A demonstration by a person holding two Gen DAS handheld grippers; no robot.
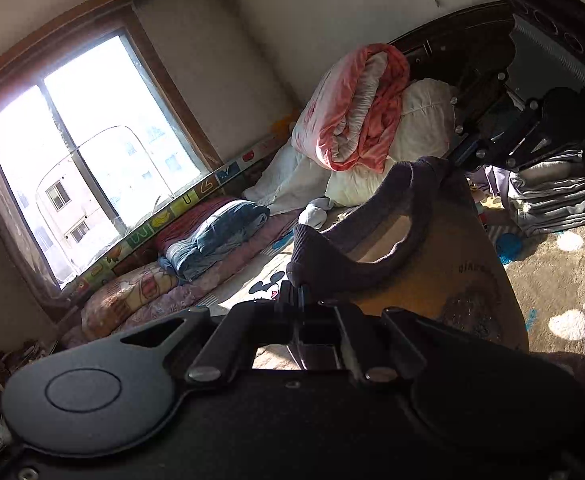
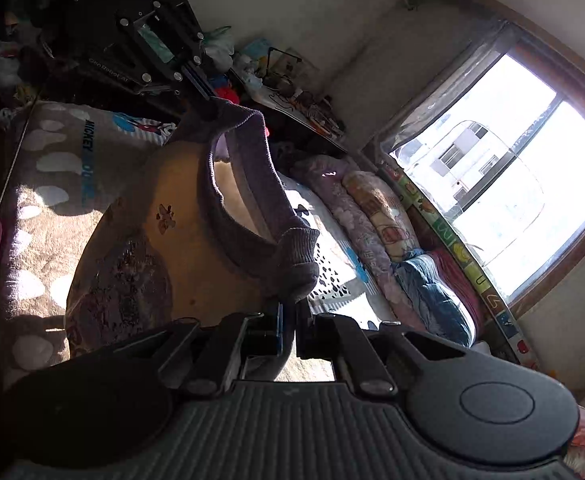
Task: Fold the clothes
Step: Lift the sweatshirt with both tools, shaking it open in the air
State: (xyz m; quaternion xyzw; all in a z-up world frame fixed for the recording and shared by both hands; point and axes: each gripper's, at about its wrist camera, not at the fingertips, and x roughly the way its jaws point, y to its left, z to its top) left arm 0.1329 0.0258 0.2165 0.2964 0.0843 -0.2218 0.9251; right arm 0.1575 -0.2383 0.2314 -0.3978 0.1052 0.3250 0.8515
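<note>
Left gripper [image 1: 295, 286]: fingers pressed together, pinching 1 end of the ribbed collar of the tan sweater [image 1: 444, 248].

Right gripper [image 2: 288, 304]: fingers likewise closed on the opposite end of the same collar.

Tan sweater: raised off the bed between the 2 grippers, purple-grey neckband stretched open, body hanging down with a dark print on the front.

Spotted brown blanket [image 1: 552, 280]: beneath the sweater, covering the bed.

Stack of folded grey clothes [image 1: 552, 200]: beyond the sweater, on the blanket.

Rolled pink quilt [image 1: 356, 108]: on white bedding, near the headboard.

Window [image 1: 88, 152]: far wall, brightly lit.
</note>
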